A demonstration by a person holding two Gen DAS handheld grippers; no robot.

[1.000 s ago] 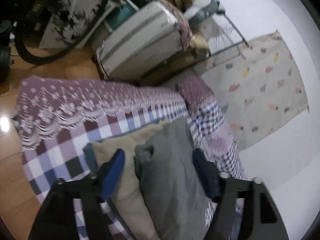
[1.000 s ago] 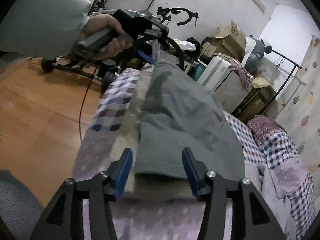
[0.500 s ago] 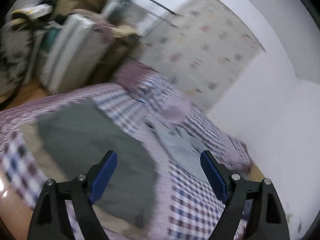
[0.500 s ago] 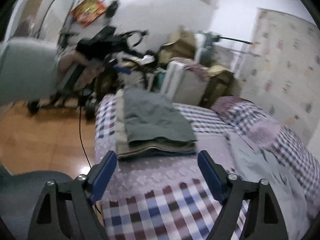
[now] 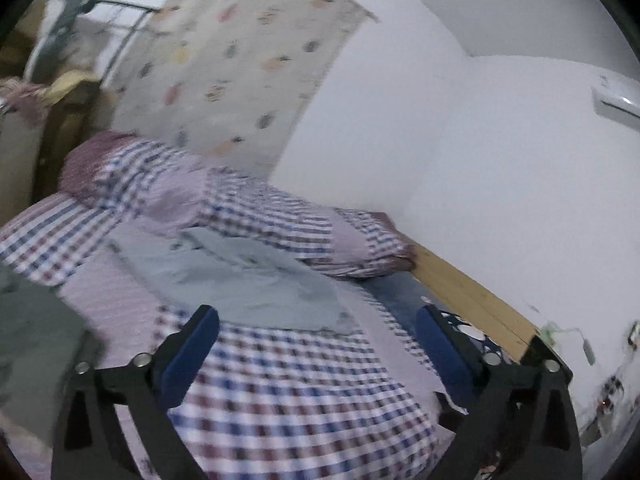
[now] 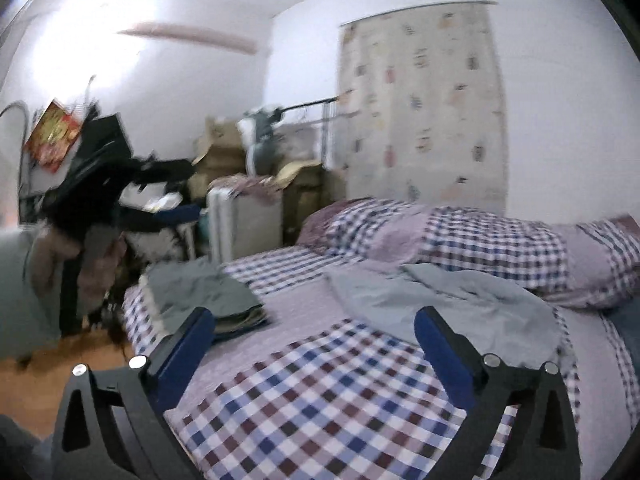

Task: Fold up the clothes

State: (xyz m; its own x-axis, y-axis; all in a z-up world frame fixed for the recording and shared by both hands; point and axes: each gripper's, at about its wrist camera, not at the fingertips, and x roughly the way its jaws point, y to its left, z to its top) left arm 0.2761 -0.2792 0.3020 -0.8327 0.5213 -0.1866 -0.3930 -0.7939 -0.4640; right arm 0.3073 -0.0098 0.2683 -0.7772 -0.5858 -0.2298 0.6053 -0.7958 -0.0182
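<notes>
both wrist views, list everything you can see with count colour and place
stack of folded clothes: one, dark grey top over tan layers, bed's left corner
unfolded light grey garment: one, crumpled, mid-bed before the pillows
checked bedspread: one, purple, blue and white, covering the bed
checked pillows: a row, count unclear, along the wall
patterned cream curtain: one, behind the bed
white hard-shell suitcase: one, left of the bed
cardboard boxes: several, brown, behind the suitcase
wooden bed rail: one, pale, by the wall
left gripper: black with blue pads, jaws open, empty
right gripper: same, open, empty
</notes>
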